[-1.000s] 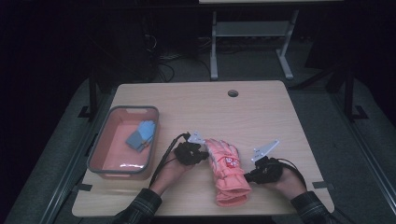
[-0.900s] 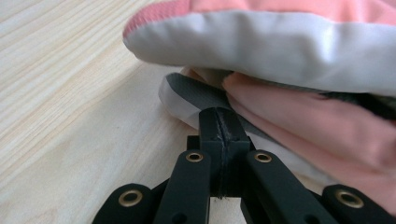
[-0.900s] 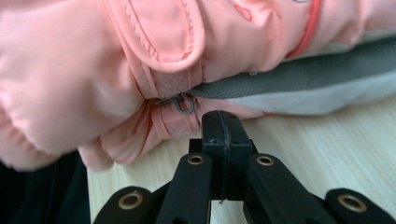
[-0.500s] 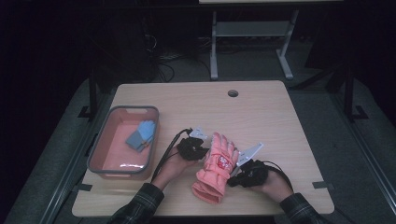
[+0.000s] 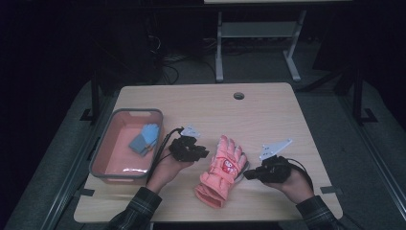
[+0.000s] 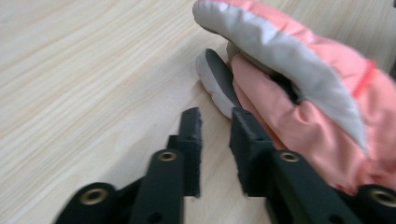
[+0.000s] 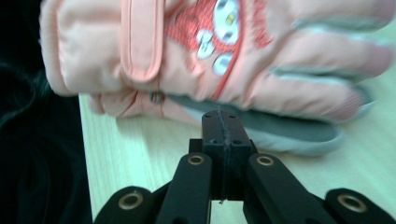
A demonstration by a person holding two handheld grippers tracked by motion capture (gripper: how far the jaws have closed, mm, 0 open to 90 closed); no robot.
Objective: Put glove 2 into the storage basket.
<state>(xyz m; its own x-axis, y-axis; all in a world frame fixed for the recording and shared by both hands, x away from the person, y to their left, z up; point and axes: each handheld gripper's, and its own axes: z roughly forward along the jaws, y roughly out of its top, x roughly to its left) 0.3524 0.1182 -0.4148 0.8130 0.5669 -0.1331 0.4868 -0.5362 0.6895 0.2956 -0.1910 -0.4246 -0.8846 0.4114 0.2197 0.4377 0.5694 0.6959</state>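
The pink ski glove (image 5: pixel 221 172) has been released by the left gripper (image 6: pixel 215 135), its jaws just parted; the right gripper (image 7: pixel 222 128), jaws pressed together, pinches the glove's edge, the contact blurred.

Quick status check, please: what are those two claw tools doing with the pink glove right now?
Left gripper just opened, fingers empty beside pink glove. Right gripper shut, fingertips at the glove's edge. Blue glove in tray. Nothing in the way.
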